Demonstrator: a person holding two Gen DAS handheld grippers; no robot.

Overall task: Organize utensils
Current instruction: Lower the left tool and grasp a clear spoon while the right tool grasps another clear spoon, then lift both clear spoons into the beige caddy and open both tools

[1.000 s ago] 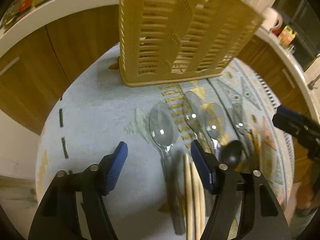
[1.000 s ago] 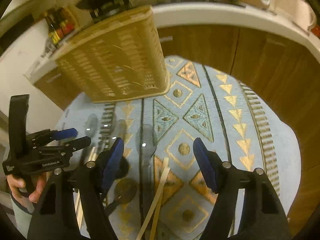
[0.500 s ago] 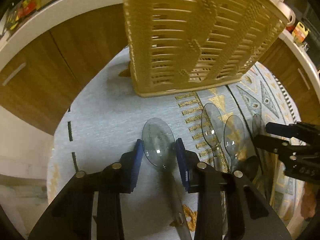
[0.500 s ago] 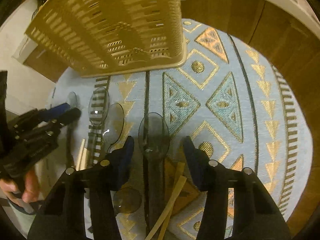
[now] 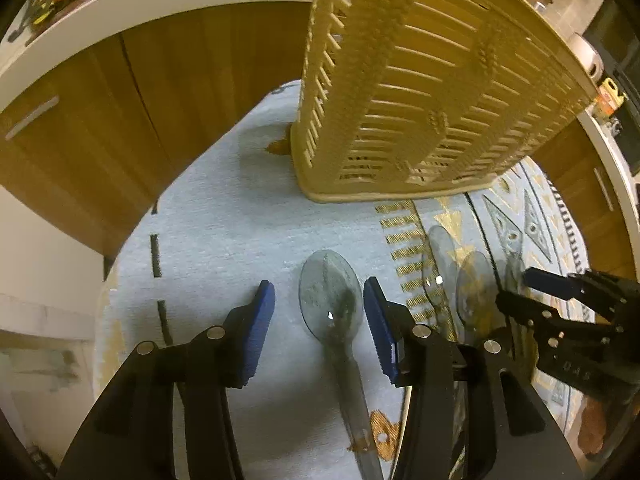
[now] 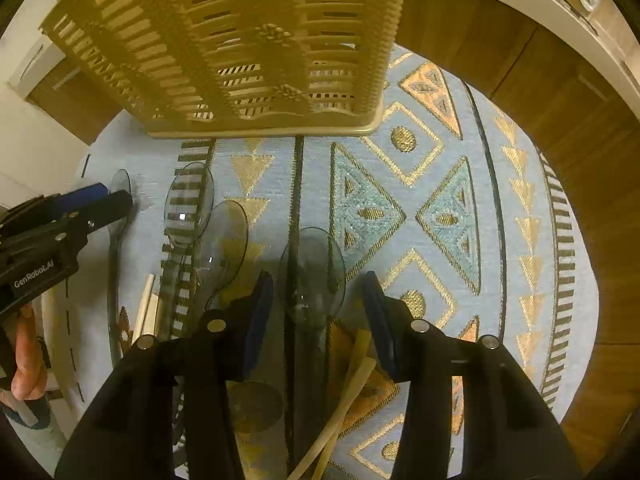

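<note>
Spoons, clear plastic, lie on my patterned rug (image 6: 460,128) before the yellow basket (image 5: 420,80). One spoon (image 5: 330,300) sits between my left gripper (image 5: 318,314) pads, untouched, jaws opening. Another spoon (image 6: 314,272) lies between my right gripper (image 6: 320,312), jaws closing, pads apart from it.

The left gripper (image 5: 318,314) pointed steeply down, its blue-padded fingers (image 5: 260,320) standing apart with a gap on each side and its jaws opening; in the right wrist view it showed from the side at the left edge, and a bare hand (image 6: 26,360) gripped its handle from below. The right gripper (image 6: 318,310) also pointed steeply down, its jaws closing but the dark pads (image 6: 258,314) not yet touching anything between them. In the left wrist view the right gripper reached in from the right edge with its two fingers one above the other.
</note>
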